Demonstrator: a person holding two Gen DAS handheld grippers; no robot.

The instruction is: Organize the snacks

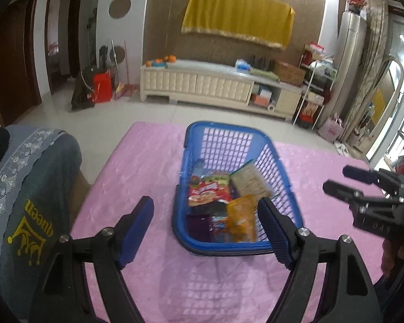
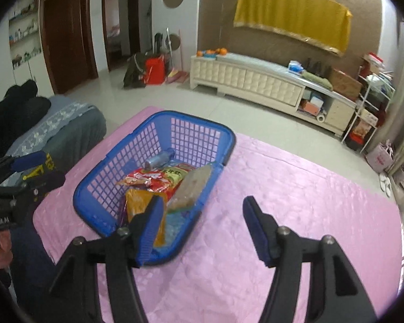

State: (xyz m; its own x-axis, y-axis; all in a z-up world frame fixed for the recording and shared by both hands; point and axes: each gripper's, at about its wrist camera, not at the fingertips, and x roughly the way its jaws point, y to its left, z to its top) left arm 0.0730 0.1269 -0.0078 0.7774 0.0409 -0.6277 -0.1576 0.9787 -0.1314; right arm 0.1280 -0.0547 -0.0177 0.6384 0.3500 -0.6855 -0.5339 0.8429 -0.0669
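left wrist view: the blue basket [image 1: 230, 145] sits on the pink table [image 1: 137, 167], straight ahead of the left tongs [image 1: 204, 228] and just beyond their tips.
basket axis, left view: its long side runs away from the camera, almost in line with the way the left tongs point; the near short rim lies between the two fingers.
snacks, left view: all inside the basket: a red packet [image 1: 210, 191], a cracker pack [image 1: 249, 181] leaning on the right wall, an orange pouch [image 1: 241, 218] at the near end, and darker wrappers beside it that are too blurred to name.
left tongs state: released, fingers wide apart, nothing between them.
right tongs, left view: the right tongs [image 1: 334, 180] hang off to the right of the basket, over bare cloth, spread and empty.
right wrist view: the basket [image 2: 194, 119] lies ahead and to the left of the right tongs [image 2: 199, 215]; the left finger overlaps its near corner in the picture, contact cannot be told.
basket axis, right view: it runs slantwise, from near-left to far-right.
snacks, right view: a small metal can [image 2: 159, 158] at the far end, packets piled toward the near end.
loose snacks: none visible on the table.
judgement: both tongs are near; the left is squarely lined up with the basket, the right stands off its side.
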